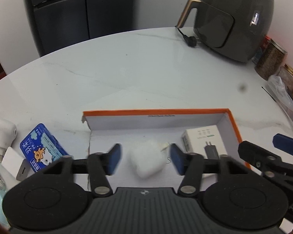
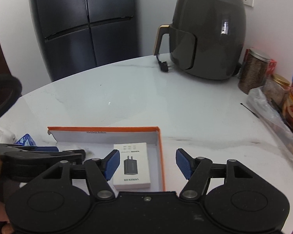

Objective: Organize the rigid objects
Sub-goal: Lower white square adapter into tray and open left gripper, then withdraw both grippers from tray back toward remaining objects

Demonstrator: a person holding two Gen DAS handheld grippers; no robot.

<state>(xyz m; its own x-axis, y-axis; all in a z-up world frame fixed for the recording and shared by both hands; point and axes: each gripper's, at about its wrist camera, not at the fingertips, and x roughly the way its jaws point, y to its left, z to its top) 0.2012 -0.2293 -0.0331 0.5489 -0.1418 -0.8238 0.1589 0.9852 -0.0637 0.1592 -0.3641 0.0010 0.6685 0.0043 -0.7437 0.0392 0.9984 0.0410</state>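
The left gripper hangs released over the orange-rimmed box, its pads clear of the white case lying blurred between them on the box floor. The charger carton lies by the box's right wall. The right gripper is open, holding nothing.

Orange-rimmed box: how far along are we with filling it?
Done: the white charger carton lies in the orange-rimmed cardboard box. In hand: a blurred white rounded case sits inside between the open left gripper jaws, untouched. Left: the blue cartoon tin and white plug adapter outside.
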